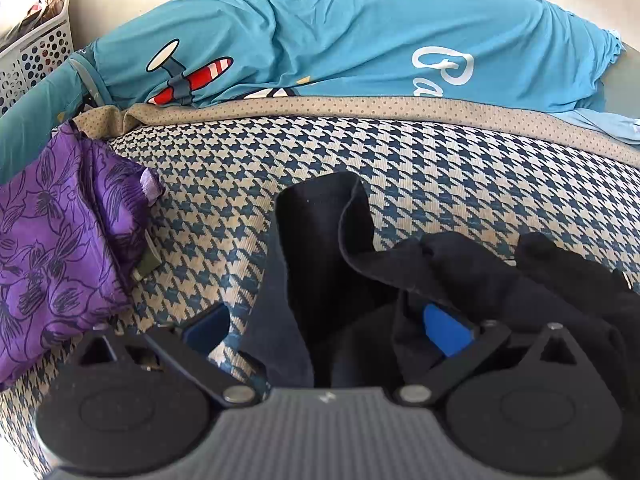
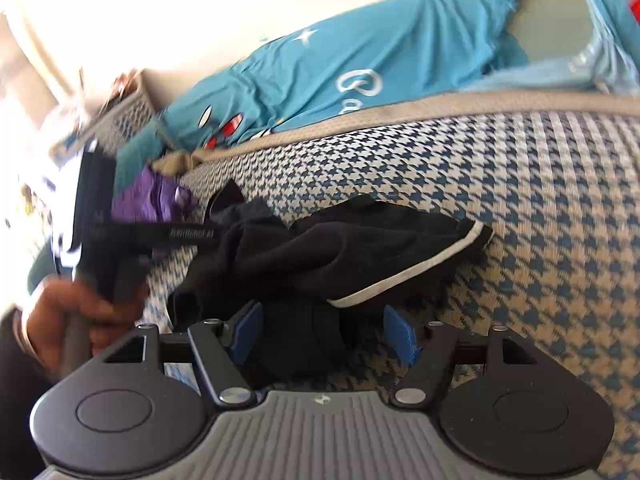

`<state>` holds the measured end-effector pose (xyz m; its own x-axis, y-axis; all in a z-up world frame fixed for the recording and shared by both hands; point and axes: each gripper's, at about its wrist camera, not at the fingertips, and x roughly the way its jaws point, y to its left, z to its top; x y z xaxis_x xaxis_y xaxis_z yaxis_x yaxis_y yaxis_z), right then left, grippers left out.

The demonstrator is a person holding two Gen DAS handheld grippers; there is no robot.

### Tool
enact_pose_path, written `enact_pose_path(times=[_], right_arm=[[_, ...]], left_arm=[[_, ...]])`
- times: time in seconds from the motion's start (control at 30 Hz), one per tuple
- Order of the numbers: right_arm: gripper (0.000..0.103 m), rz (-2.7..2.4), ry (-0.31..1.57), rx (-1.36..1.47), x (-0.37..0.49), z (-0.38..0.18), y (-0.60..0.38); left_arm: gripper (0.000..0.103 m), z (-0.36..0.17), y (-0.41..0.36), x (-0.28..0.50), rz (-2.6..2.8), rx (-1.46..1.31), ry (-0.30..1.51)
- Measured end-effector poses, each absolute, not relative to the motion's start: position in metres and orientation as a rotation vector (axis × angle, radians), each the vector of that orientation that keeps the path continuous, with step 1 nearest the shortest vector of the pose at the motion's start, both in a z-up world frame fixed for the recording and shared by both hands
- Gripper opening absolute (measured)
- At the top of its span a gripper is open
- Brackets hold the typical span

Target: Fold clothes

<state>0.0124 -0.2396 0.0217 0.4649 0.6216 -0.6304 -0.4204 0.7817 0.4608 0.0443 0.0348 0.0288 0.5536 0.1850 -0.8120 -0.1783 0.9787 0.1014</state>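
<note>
Black garment (image 2: 340, 248) sits bunched in a heap on the houndstooth bed cover (image 1: 440, 168), nowhere near a neat fold as far as we can see. One flap sticks up loose in the left view, and a white-trimmed edge (image 2: 404, 280) runs across the pile in the right view.

Our left gripper (image 1: 320, 332) has its fingers spread wide with dark cloth lying between and over them, so we'd call it open; whether a pad is actually pinching fabric, we can't tell. Our right gripper (image 2: 328, 332) is open too, with a lump of the black cloth sitting in the gap and not clamped. The right view is blurry on its left side, where a hand (image 2: 60, 320) grips the other tool.

Purple floral piece (image 1: 52, 248) lies off to the left, looking roughly flattened, maybe folded, hard to say. White basket (image 1: 36, 52) with more stuff sits behind it, next to the blue bedding (image 1: 320, 36).

So: the black one is crumpled and wants flattening and folding, and the purple one might be done or might just be waiting.
</note>
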Motion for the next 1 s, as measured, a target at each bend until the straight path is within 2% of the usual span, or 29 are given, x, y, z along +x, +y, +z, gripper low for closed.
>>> enact_pose_path(times=[0.17, 0.4, 0.43, 0.47, 0.5, 0.57, 0.63, 1.0], right_arm=[[0.071, 0.620, 0.938, 0.514, 0.039, 0.003, -0.248], [0.069, 0.593, 0.920, 0.616, 0.058, -0.007, -0.233], [0.061, 0.591, 0.914, 0.607, 0.058, -0.008, -0.230], [0.048, 0.588, 0.909, 0.599, 0.059, -0.009, -0.228], [0.043, 0.586, 0.903, 0.590, 0.060, -0.009, -0.225], [0.026, 0.580, 0.870, 0.566, 0.060, -0.006, -0.224], [0.015, 0.554, 0.814, 0.543, 0.060, 0.003, -0.229], [0.011, 0.231, 0.477, 0.435, 0.055, 0.056, -0.294]], left_arm=[[0.103, 0.029, 0.032, 0.044, 0.211, 0.026, 0.957], [0.103, 0.029, 0.030, 0.043, 0.199, 0.038, 0.957], [0.103, 0.029, 0.030, 0.042, 0.198, 0.038, 0.955], [0.103, 0.030, 0.030, 0.042, 0.194, 0.032, 0.950], [0.103, 0.032, 0.030, 0.042, 0.189, 0.025, 0.943], [0.103, 0.035, 0.030, 0.040, 0.169, 0.012, 0.924], [0.103, 0.039, 0.029, 0.039, 0.150, -0.002, 0.901], [0.103, 0.051, 0.022, 0.032, 0.101, -0.056, 0.817]])
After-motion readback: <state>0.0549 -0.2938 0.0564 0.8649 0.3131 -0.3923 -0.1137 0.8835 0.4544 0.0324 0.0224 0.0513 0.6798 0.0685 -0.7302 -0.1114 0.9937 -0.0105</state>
